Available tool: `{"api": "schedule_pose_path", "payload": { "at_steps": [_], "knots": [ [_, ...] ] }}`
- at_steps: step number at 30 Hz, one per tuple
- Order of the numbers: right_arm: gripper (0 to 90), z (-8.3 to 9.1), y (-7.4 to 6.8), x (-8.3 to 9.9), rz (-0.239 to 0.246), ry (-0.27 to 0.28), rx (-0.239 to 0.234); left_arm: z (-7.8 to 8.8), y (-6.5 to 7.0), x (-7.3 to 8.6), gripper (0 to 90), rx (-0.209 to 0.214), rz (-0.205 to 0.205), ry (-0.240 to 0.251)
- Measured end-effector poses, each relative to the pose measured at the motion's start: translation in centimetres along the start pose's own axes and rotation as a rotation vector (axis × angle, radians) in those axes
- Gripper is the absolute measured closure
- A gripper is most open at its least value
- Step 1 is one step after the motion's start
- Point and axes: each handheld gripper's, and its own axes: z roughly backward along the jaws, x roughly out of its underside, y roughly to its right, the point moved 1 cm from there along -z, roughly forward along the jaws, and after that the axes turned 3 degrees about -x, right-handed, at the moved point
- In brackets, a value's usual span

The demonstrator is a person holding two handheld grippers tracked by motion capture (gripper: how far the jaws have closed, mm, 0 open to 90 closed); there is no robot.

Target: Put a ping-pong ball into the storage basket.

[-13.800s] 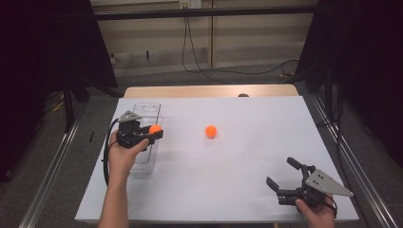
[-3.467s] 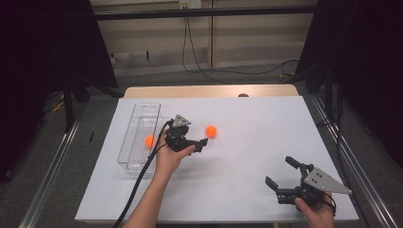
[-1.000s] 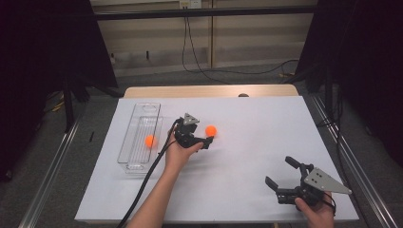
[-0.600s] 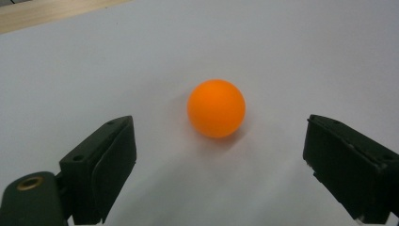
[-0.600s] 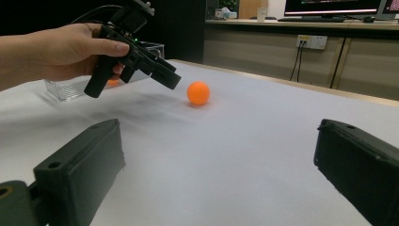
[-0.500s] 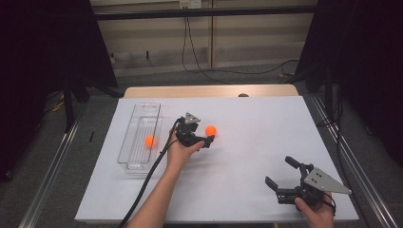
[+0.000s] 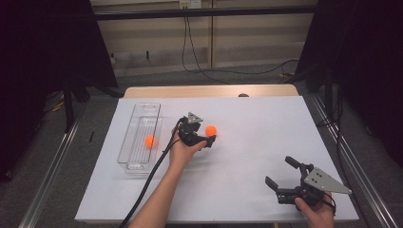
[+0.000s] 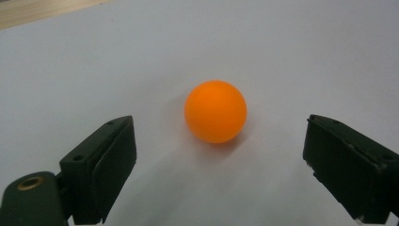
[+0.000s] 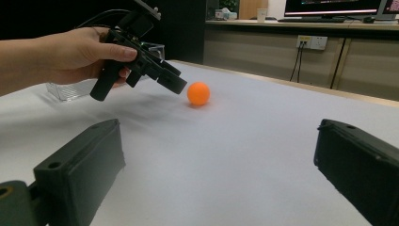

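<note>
In the high view the left gripper hid part of its own jaws, and the clear tray was hard to trace against the white table. The orange ball lay on the table just ahead of that gripper's parted, empty jaws, untouched. A second ball sat in the tray to the left. The right gripper rested near right, jaws wide, holding nothing.

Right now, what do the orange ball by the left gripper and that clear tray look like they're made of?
Orange ball: probably light plastic, matte; evenly coloured, smooth, with only a soft highlight, like a table tennis ball. Clear tray: likely rigid transparent plastic, glossy; the table shows through its walls and the rims catch light. Glass can't be ruled out.
</note>
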Motion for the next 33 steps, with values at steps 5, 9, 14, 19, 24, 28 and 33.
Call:
{"api": "schedule_pose_path", "payload": {
  "at_steps": [5,9,14,19,24,28,33],
  "knots": [
    [1.5,0.0,0.1,0.0,0.007,-0.001,0.001,-0.3,0.1,-0.1,10.4,-0.004,-0.004,-0.004],
    [1.5,0.0,0.0,0.0,0.006,-0.001,-0.001,-0.5,0.1,-0.2,10.3,-0.004,-0.011,-0.008],
    [1.5,0.1,0.0,0.0,0.002,0.003,0.0,-0.7,0.2,-0.4,10.3,-0.005,-0.009,-0.002],
    [1.5,0.1,0.0,0.0,0.008,-0.001,-0.002,-1.1,0.3,-0.5,11.2,-0.003,-0.019,-0.002],
    [1.5,0.1,0.0,0.0,0.007,0.0,-0.003,-1.5,0.3,-0.4,13.3,-0.001,-0.016,0.001],
    [1.5,0.1,0.0,0.0,0.001,0.002,0.0,-1.6,0.2,-0.5,14.2,-0.008,-0.012,0.001],
    [1.5,0.1,0.0,-0.1,0.002,0.004,0.0,-1.8,0.3,-0.6,16.1,-0.013,-0.017,0.004]
  ]
}}
